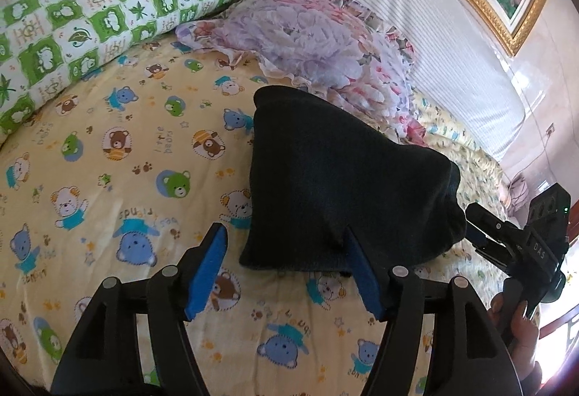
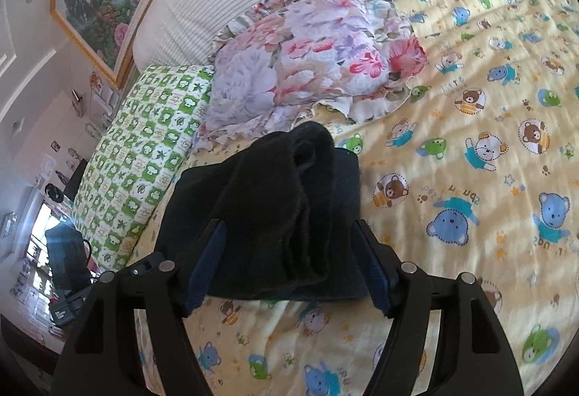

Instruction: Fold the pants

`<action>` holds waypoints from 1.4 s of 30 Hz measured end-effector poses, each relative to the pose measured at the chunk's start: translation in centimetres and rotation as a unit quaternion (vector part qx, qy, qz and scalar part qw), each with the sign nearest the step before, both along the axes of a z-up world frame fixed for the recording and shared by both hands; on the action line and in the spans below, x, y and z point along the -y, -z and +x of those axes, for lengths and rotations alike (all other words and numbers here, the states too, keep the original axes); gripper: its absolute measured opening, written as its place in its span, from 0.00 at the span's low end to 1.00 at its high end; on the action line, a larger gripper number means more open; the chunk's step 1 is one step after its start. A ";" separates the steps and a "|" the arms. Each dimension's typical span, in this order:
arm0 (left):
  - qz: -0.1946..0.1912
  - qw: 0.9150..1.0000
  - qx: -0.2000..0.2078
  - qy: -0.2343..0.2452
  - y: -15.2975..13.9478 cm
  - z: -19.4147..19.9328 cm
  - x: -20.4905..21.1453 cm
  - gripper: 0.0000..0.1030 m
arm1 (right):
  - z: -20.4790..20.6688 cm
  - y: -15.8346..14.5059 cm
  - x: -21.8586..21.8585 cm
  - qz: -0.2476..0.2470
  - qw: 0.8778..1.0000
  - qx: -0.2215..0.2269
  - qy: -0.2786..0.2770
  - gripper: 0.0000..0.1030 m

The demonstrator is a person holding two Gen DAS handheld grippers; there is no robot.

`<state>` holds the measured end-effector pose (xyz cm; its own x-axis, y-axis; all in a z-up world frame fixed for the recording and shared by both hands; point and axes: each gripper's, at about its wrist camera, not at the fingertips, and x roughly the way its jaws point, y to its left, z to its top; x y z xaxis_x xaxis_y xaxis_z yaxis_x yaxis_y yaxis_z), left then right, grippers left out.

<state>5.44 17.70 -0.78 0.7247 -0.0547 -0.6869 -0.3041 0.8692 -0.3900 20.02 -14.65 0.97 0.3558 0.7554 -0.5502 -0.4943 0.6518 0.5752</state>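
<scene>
Left wrist: left gripper (image 1: pixel 286 269) jaws wide apart, holding nothing, pants (image 1: pixel 336 186) just ahead, hem by right pad | right gripper (image 2: pixel 289 267) jaws wide around pants bundle (image 2: pixel 275 211), not pinching | pants folded compact on bedsheet (image 1: pixel 108 178), prob. final fold/release.

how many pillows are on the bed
2. The green checked pillow lies at the head of the bed, left in the left wrist view. The floral ruffled pillow sits right beside it, just behind the black pants. Others may lie out of frame.
</scene>
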 end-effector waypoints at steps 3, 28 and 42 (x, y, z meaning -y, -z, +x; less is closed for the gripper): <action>0.013 1.000 0.004 0.004 -0.5 -0.5 0.1 0.67 | -0.7 -0.4 0.0 -0.010 1.000 0.008 -0.003 0.72; 0.122 0.992 -0.014 0.039 -1.6 -2.7 3.9 0.77 | -7.8 -2.1 -2.6 -0.126 0.979 0.130 -0.089 0.94; 0.193 0.979 -0.036 0.049 -1.0 -3.6 6.3 0.79 | -8.4 -1.3 -3.4 -0.170 0.969 0.150 -0.101 0.95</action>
<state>1.84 11.45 0.18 0.6772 0.1530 -0.7197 -0.2270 0.9739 -0.0065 11.63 -11.21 2.32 0.4030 0.6192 -0.6739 -0.7431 0.6512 0.1539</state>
